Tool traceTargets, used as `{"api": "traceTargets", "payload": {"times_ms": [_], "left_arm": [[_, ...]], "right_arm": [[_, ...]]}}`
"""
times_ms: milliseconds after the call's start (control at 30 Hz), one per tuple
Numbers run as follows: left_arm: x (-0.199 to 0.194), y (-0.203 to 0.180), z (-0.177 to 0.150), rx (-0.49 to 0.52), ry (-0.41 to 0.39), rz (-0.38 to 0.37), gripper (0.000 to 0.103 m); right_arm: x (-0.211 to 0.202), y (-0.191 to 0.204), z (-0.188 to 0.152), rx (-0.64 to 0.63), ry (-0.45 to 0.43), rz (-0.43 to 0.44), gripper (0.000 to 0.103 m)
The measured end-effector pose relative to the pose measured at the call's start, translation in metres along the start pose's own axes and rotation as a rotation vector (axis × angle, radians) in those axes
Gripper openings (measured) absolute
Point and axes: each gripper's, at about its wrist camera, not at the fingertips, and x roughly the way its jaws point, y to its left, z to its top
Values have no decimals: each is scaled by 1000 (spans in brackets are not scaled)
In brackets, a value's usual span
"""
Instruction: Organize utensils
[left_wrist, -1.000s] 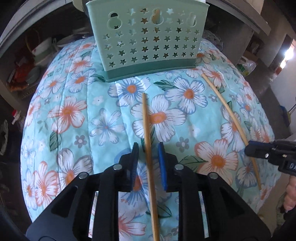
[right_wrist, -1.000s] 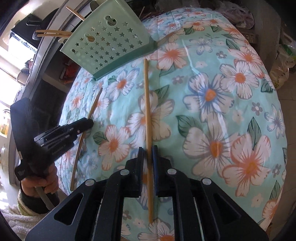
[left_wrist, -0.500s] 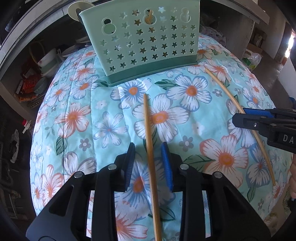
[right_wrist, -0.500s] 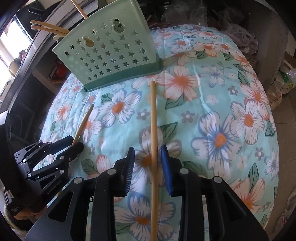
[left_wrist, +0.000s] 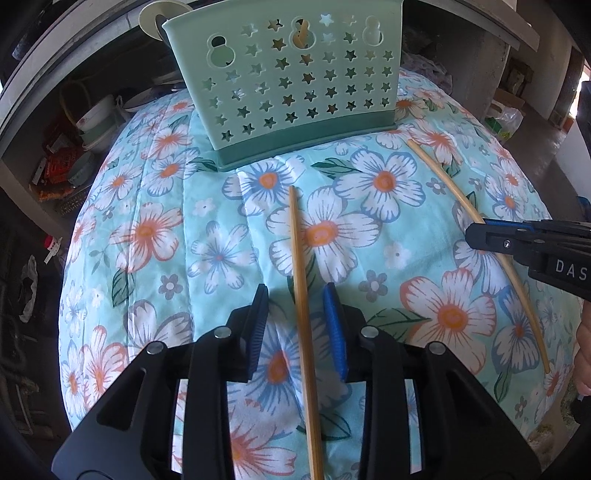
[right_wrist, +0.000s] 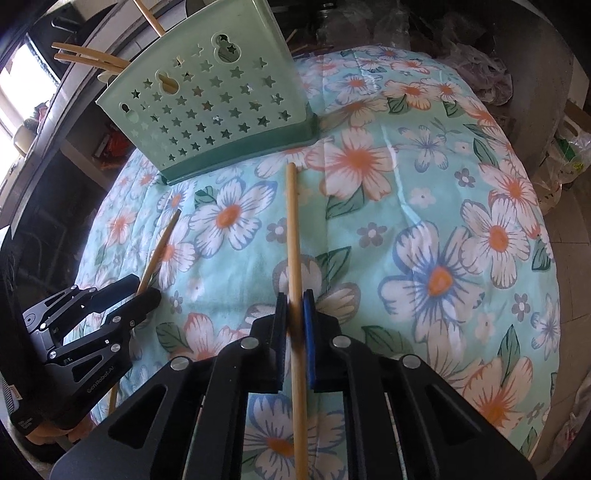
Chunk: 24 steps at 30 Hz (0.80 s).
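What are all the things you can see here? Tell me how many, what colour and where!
chopstick under left gripper: one, tan wood, lying on the cloth between open jaws.
chopstick in right gripper: one, tan wood, lying on the cloth, pinched by the pads.
utensil basket: one, mint green with star holes and a darker base, at the far end of the cloth.
chopsticks in the basket: a few, tan, sticking out of the top.
flowered cloth: one, light blue with white and orange flowers, covering the surface.
left gripper: one, black with blue pads, open.
right gripper: one, black with blue pads, shut on its chopstick.
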Motion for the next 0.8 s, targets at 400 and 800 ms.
{"api": "traceTargets", "payload": {"times_ms": [400, 800], "left_arm": [[0, -2, 1, 5, 1, 10, 30], [-1, -3, 1, 7, 1, 11, 30]], "right_arm": [[-11, -5, -14, 36, 7, 45, 7], [-18, -11, -25, 58, 29, 72, 8]]}}
